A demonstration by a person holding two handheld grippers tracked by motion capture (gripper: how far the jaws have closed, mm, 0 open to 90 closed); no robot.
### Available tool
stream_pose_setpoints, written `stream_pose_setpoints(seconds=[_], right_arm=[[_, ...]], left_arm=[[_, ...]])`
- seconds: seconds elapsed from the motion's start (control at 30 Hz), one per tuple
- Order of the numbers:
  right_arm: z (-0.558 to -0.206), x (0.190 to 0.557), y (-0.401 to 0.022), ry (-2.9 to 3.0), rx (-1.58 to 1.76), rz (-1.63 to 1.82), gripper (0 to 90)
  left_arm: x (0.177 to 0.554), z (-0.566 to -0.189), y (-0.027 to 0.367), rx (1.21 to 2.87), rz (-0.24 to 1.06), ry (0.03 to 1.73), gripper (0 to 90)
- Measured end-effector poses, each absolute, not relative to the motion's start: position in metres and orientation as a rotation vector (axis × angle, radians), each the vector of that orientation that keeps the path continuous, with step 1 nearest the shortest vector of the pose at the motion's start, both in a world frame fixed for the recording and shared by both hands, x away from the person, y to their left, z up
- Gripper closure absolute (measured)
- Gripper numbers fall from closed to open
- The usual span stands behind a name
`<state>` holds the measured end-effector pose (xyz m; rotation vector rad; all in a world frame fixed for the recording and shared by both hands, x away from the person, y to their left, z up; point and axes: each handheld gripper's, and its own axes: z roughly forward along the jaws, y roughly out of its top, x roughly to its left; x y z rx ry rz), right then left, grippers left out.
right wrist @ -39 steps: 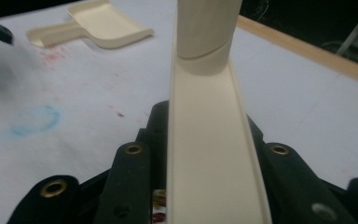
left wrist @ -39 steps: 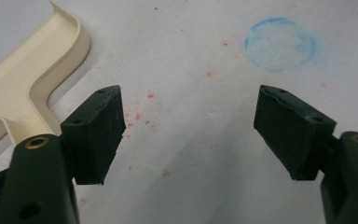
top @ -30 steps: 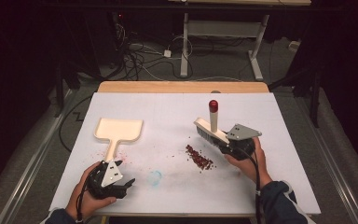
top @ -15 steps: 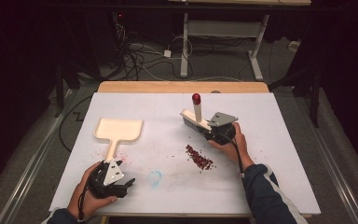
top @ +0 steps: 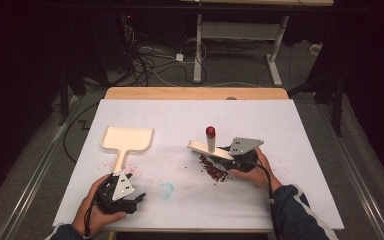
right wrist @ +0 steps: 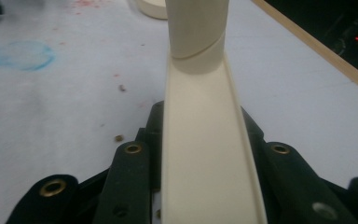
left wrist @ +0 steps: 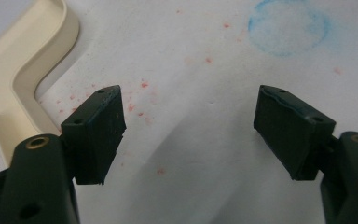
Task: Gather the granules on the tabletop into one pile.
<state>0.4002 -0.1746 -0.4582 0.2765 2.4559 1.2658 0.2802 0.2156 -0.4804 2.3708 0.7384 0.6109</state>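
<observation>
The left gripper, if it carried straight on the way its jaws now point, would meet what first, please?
Probably bare white table cover speckled with red, between the open jaws of the left gripper. Beyond lies the blue ring mark; the cream dustpan sits off to one side. Depth is uncertain.

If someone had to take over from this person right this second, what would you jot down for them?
Right claw: shut on the cream brush, its red-tipped handle standing up; brush head is at the dark red crumbs.
Left claw: open, holding nothing, resting on the white table near the dustpan's handle.
Dustpan: lying flat, left of the crumbs, apart from them.
Done: brush picked up and brought to the pile. Faint red specks near the dustpan.
Left, probably: grip the dustpan, sweep the crumbs in. None look to be in it yet.
</observation>
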Motion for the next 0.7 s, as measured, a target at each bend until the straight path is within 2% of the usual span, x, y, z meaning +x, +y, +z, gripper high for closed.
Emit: stream_pose_setpoints(seconds=[0.23, 0.47, 0.7], right_arm=[[-0.454, 0.381, -0.183, 2.473, 0.248, 1.285, 67.4], [-0.447, 0.383, -0.191, 2.358, 0.394, 1.326, 67.7], [-0.427, 0.369, -0.202, 2.308, 0.465, 1.423, 67.7]], left_arm=[[0.280, -0.480, 0.213, 2.373, 0.613, 0.726, 23.8], [0.280, -0.479, 0.211, 2.379, 0.615, 0.710, 23.8], [0.278, -0.478, 0.214, 2.372, 0.622, 0.713, 23.8]])
